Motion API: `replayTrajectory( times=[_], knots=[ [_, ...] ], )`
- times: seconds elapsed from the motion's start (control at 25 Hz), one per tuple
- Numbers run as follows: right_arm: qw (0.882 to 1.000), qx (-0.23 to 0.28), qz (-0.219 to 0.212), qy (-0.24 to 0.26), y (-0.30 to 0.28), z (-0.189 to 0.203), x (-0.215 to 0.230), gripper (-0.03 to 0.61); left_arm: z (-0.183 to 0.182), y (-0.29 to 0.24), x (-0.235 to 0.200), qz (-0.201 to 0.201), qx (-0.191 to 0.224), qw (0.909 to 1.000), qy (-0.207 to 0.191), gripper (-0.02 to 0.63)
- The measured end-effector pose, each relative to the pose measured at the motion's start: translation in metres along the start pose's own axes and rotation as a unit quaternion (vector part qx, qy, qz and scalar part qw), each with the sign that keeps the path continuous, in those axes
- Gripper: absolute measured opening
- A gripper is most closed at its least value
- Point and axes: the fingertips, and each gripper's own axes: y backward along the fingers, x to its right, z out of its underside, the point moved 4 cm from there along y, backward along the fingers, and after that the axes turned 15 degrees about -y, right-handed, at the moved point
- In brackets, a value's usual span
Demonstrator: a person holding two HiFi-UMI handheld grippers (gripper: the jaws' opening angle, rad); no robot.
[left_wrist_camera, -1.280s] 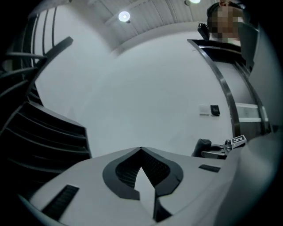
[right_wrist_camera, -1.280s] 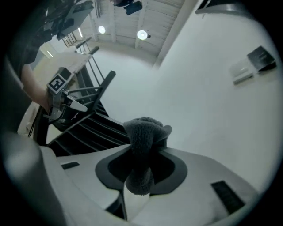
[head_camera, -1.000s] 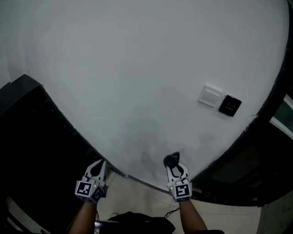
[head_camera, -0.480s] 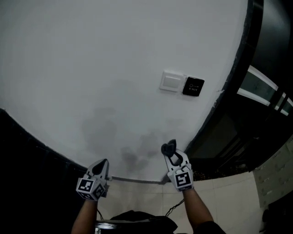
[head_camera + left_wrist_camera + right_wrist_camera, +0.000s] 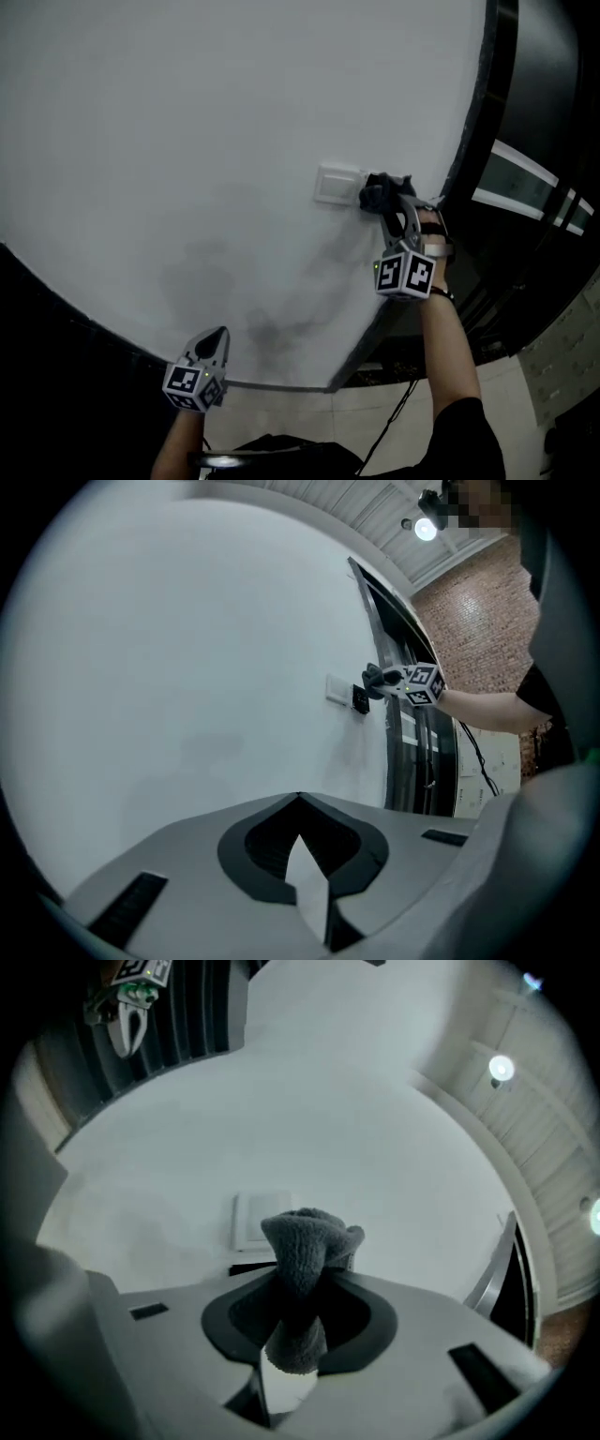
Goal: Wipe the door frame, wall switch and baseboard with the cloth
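Big white wall (image 5: pixel 187 141) filled the head view, smudged grey low down toward 6 o'clock. Along its 3 o'clock edge ran the dark door frame (image 5: pixel 476 103), and pale floor tiles (image 5: pixel 281 417) showed at the bottom, with the thin grey baseboard (image 5: pixel 281 384) where wall met floor.

The right gripper (image 5: pixel 382 202) was up at the wall, at about 2 o'clock from the middle of the head view, forearm stretched out behind it. Its jaws were clenched on the grey cloth (image 5: pixel 302 1251), and a bunched tuft poked out past the tips. The left gripper (image 5: pixel 216 334) hung low at 7 o'clock near the baseboard, jaws closed together with nothing between them.

The white wall switch (image 5: pixel 337 185) sat at the cloth's 9 o'clock, just beside it. From the left gripper view a small black panel (image 5: pixel 360 698) sat right beside the switch on the door-frame side, with the cloth at it. Whether the cloth actually touched the wall could not be told.
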Motion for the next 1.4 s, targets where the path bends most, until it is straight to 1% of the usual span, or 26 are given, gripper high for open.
replayTrajectory(
  times=[0.08,0.16,0.32,0.4,0.52,0.68,0.8,1.04,1.2,1.4],
  knots=[
    [1.0,-0.013,0.023,0.001,-0.014,-0.007,0.021,0.092,-0.001,-0.001,-0.004,-0.005,0.007,1.0,0.001,0.002],
    [0.999,-0.033,0.032,0.002,-0.027,-0.007,0.028,0.092,0.002,0.0,-0.008,-0.013,0.009,0.9999,0.005,0.002],
    [0.995,-0.096,0.015,0.007,-0.048,0.008,0.011,0.092,0.011,0.006,-0.009,-0.017,-0.002,0.9998,0.011,0.002],
    [0.994,-0.11,0.016,0.015,-0.052,0.013,0.001,0.094,0.013,0.009,-0.006,-0.017,-0.006,0.9997,0.013,0.002],
    [0.993,-0.117,0.021,0.015,-0.053,0.013,-0.005,0.094,0.018,0.015,-0.004,-0.022,-0.012,0.9995,0.018,0.002],
    [0.991,-0.136,0.003,0.017,-0.05,0.019,-0.023,0.095,0.025,0.025,-0.002,-0.03,-0.025,0.9989,0.028,0.002],
    [0.991,-0.135,-0.003,0.01,-0.046,0.026,-0.034,0.095,0.027,0.033,-0.001,-0.032,-0.033,0.9986,0.026,0.002],
    [0.99,-0.139,-0.017,0.007,-0.043,0.029,-0.049,0.095,0.032,0.048,-0.007,-0.05,-0.043,0.9975,0.028,0.002],
    [0.989,-0.143,-0.023,-0.003,-0.041,0.031,-0.056,0.095,0.032,0.051,-0.007,-0.049,-0.043,0.9975,0.025,0.002],
    [0.989,-0.145,-0.041,-0.002,-0.039,0.034,-0.064,0.095,0.033,0.055,-0.005,-0.044,-0.048,0.9977,0.021,0.002]
  ],
)
